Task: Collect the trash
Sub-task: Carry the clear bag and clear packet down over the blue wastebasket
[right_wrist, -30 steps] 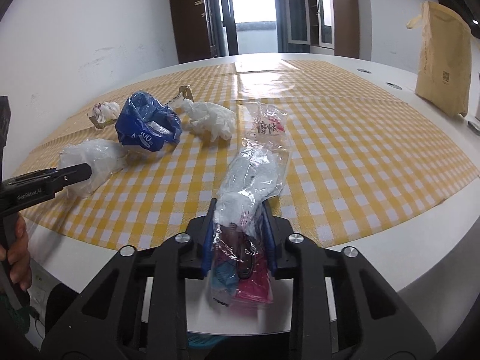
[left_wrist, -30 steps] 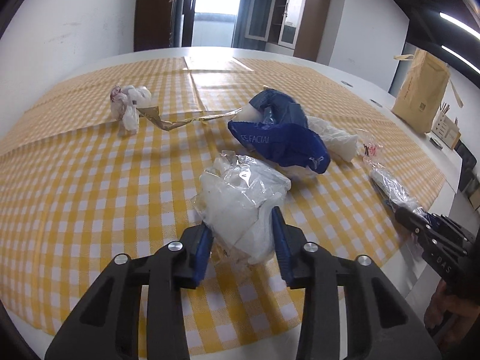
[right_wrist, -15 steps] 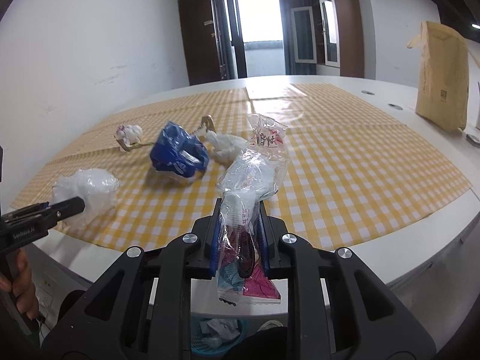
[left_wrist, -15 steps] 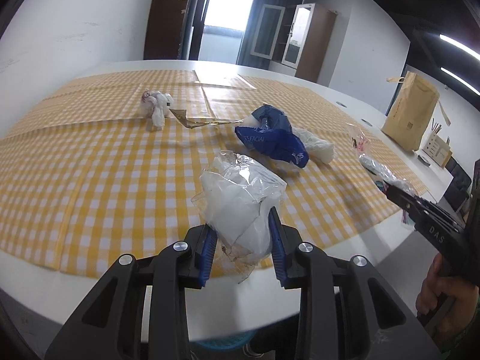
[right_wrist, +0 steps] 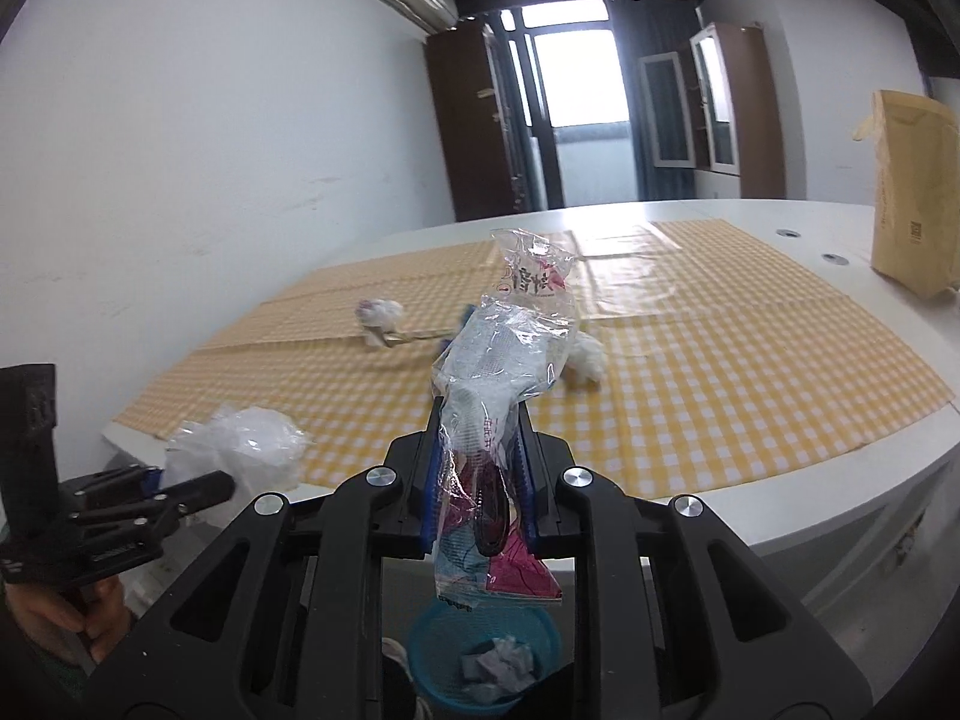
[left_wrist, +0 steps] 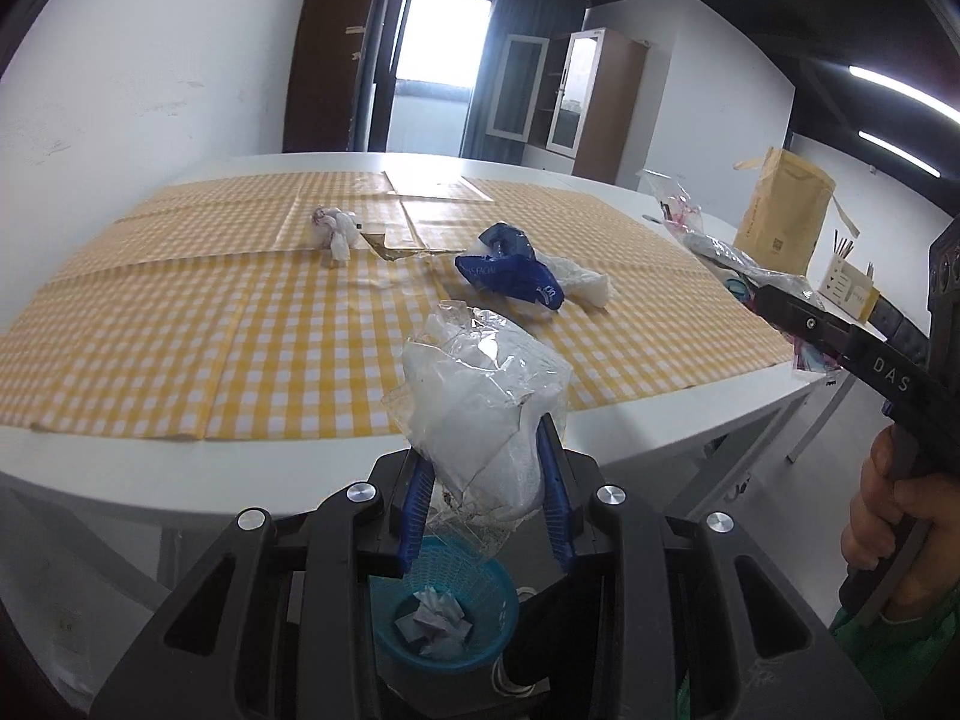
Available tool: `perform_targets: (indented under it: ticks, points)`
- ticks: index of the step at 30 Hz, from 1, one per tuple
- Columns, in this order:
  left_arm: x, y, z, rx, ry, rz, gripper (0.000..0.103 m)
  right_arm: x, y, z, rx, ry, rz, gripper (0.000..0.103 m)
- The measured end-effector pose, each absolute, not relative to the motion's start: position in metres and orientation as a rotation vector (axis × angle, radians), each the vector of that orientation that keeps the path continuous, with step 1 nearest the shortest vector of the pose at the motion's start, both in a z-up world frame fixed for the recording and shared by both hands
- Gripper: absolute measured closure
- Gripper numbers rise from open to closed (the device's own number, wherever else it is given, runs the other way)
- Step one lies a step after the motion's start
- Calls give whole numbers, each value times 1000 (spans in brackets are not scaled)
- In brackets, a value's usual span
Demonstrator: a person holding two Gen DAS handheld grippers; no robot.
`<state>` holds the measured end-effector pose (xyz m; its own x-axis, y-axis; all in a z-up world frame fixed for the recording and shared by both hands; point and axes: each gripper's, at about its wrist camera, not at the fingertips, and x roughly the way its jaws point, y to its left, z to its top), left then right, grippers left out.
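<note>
My left gripper [left_wrist: 487,498] is shut on a crumpled clear plastic bag [left_wrist: 480,402], held off the table's near edge above a blue basket [left_wrist: 444,618] on the floor. My right gripper [right_wrist: 477,483] is shut on a long clear snack wrapper [right_wrist: 504,360] with pink print, also held over the blue basket [right_wrist: 480,660]. The left gripper [right_wrist: 180,489] with its bag [right_wrist: 246,450] shows at the lower left of the right wrist view. On the yellow checked cloth [left_wrist: 180,324] lie a blue plastic bag [left_wrist: 510,273], a white wad [left_wrist: 585,282], a tissue ball [left_wrist: 333,228] and a gold strip [left_wrist: 396,246].
The basket holds crumpled paper [left_wrist: 432,621]. A brown paper bag [left_wrist: 780,219] and a small holder with sticks [left_wrist: 849,285] stand at the table's far right. White table legs [left_wrist: 822,414] run down on the right. A hand [left_wrist: 888,516] grips the right tool's handle.
Both grippers pulled back off the table and rose, each carrying its plastic piece clear of the cloth. The blue basket came into view below them.
</note>
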<state>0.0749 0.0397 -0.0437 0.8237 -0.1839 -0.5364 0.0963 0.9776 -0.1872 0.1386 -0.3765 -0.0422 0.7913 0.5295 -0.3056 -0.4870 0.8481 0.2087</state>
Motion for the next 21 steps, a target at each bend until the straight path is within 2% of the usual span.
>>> perform_targets:
  ticks: [11, 21]
  points:
    - [24, 42, -82, -156, 649, -190, 72, 70, -357, -86, -25, 453, 668, 85]
    - [29, 43, -137, -179, 780, -219, 72, 41, -330, -155, -137, 621, 750, 85]
